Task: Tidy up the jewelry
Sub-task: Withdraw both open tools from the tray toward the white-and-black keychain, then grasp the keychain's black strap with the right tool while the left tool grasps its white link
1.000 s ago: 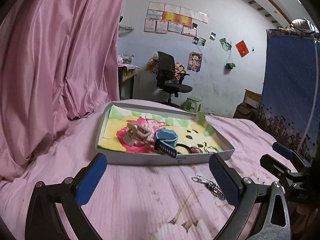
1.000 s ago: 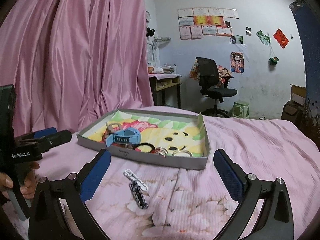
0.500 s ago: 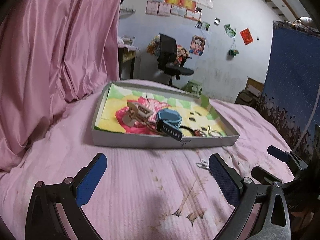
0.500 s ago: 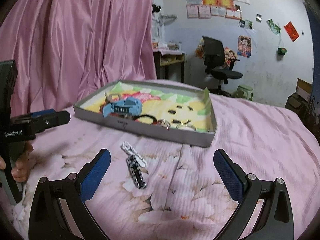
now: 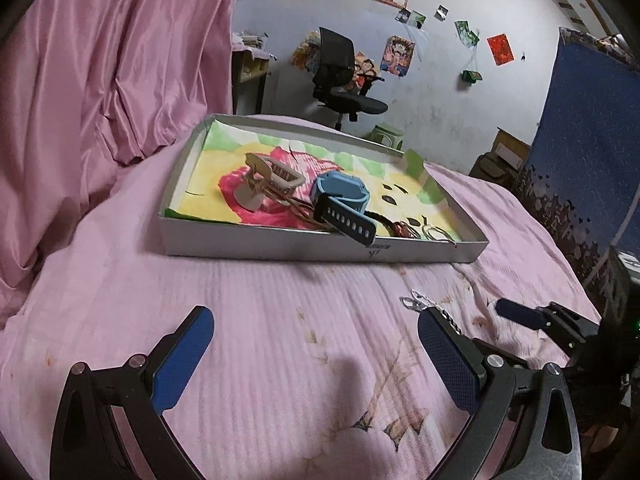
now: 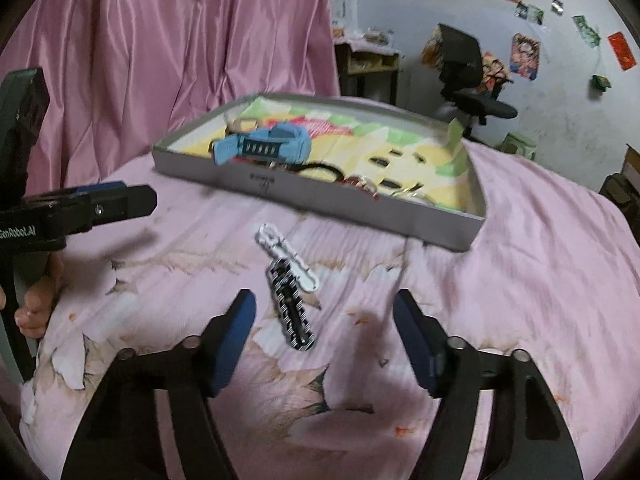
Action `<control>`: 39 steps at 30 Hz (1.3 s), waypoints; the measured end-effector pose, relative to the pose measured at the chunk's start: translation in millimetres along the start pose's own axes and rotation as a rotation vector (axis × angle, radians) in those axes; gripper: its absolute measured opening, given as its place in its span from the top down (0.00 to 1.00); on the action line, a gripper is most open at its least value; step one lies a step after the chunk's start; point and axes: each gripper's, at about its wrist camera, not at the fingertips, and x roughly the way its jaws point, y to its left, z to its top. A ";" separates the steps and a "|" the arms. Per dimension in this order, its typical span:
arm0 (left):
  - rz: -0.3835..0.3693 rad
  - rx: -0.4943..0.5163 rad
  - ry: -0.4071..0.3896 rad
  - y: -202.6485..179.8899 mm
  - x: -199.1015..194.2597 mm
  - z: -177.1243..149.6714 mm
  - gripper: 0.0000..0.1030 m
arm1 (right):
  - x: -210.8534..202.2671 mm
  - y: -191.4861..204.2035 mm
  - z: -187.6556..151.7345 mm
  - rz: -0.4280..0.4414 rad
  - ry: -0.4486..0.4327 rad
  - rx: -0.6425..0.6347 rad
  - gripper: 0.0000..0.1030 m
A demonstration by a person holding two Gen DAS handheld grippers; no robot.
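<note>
A bed covered in a pale pink ribbed sheet with a faded flower print (image 6: 520,264) fills both views, with a glossy pink satin curtain (image 5: 100,60) hanging along its far side. On the sheet sits a shallow grey cardboard tray lined with a bright cartoon-print paper (image 5: 280,246), holding most of the jewelry: a beige plastic claw hair clip (image 5: 266,180) towards its left, a light blue watch with a dark perforated strap (image 5: 342,196) in the middle, and a black elastic band (image 6: 320,171) beside some thin metal rings (image 5: 434,233) near the front right corner, the rings too blurred to count. The right gripper (image 6: 324,340) hovers low over the sheet with its blue-padded jaws spread wide and empty, one on each side of the near end of a black-and-white patterned bracelet (image 6: 290,312). That bracelet lies flat on the bed in front of the tray, crossing over a white chain-link bracelet (image 6: 286,254) that touches it. The left gripper (image 5: 316,360) hangs over bare sheet nearer the tray's left half, its jaws likewise wide apart and holding nothing. A hand (image 6: 38,304) grips its handle at the edge of the right wrist view.
</note>
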 end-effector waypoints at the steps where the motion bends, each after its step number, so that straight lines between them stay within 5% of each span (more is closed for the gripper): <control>1: -0.004 0.003 0.005 -0.5 1.4 0.3 0.01 | 1.9 1.3 -0.6 0.002 0.009 -0.004 0.45; 16: -0.112 0.092 0.106 -21.9 28.2 4.0 0.21 | 12.6 5.4 -4.3 0.014 0.072 -0.016 0.81; 39: -0.254 0.213 0.238 -70.8 83.0 20.5 0.55 | 6.6 -22.6 -4.2 -0.020 0.063 0.070 0.89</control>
